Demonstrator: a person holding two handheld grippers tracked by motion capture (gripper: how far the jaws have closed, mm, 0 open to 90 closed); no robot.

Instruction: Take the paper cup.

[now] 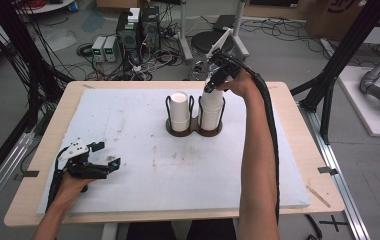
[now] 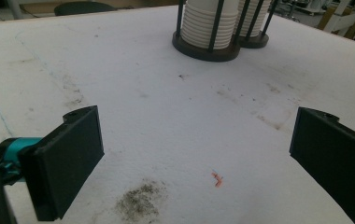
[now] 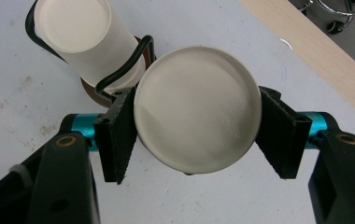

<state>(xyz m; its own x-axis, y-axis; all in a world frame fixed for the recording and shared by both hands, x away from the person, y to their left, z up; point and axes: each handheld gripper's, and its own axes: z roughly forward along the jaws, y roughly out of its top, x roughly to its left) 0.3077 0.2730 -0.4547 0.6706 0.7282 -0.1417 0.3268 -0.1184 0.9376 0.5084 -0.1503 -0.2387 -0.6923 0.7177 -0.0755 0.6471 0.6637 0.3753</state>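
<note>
We work on a white foam board (image 1: 128, 125) laid over the wooden table (image 1: 298, 125); near its far middle a dark two-ring wire cup holder (image 1: 194, 130) carries two stacks of white paper cups. Our right gripper (image 3: 196, 123) sits over the right stack (image 1: 211, 107), jaws closed snugly on the top cup (image 3: 197, 121) from both sides; we judge the grasp made, and the next move a straight lift clear of the wire loops. Our left gripper (image 2: 196, 158) rests wide open and empty at the near left; we read no writing.
</note>
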